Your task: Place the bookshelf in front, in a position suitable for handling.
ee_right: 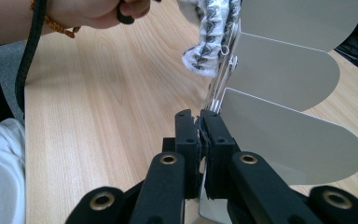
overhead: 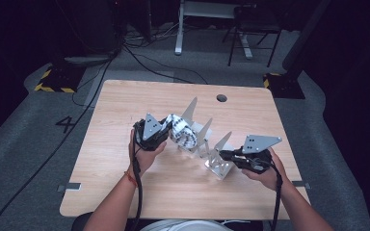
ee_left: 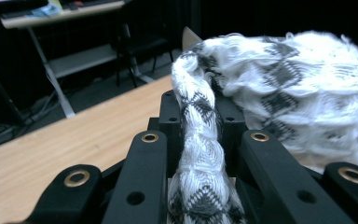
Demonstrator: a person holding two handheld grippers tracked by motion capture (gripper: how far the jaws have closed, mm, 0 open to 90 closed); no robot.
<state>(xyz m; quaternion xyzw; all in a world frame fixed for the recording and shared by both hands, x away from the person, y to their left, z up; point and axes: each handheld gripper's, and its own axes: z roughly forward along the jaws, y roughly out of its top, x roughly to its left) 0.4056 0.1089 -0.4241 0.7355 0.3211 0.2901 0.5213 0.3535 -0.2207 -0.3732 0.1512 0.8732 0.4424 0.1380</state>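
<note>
A black-and-white patterned knit cloth [overhead: 181, 134] lies bunched against the far end of a metal rack [overhead: 206, 140] with several upright rounded fins, mid-table. My left gripper [overhead: 169, 126] is shut on a twisted end of the cloth [ee_left: 200, 154]; the rest of it bulges just beyond the jaws [ee_left: 303, 88]. My right gripper [overhead: 222, 154] is shut on the thin edge of the rack's near end [ee_right: 200, 116]. In the right gripper view the fins [ee_right: 284, 79] stretch away to the right, the cloth [ee_right: 209, 42] hangs at the far fins, and the other hand [ee_right: 88, 11] shows at the top.
The wooden table [overhead: 125, 106] has a round cable hole [overhead: 221, 98] near its far edge. Beyond it stand a chair [overhead: 250, 29] and a desk frame [overhead: 180, 29], with cables across the grey floor. Bare tabletop lies left and in front of the rack.
</note>
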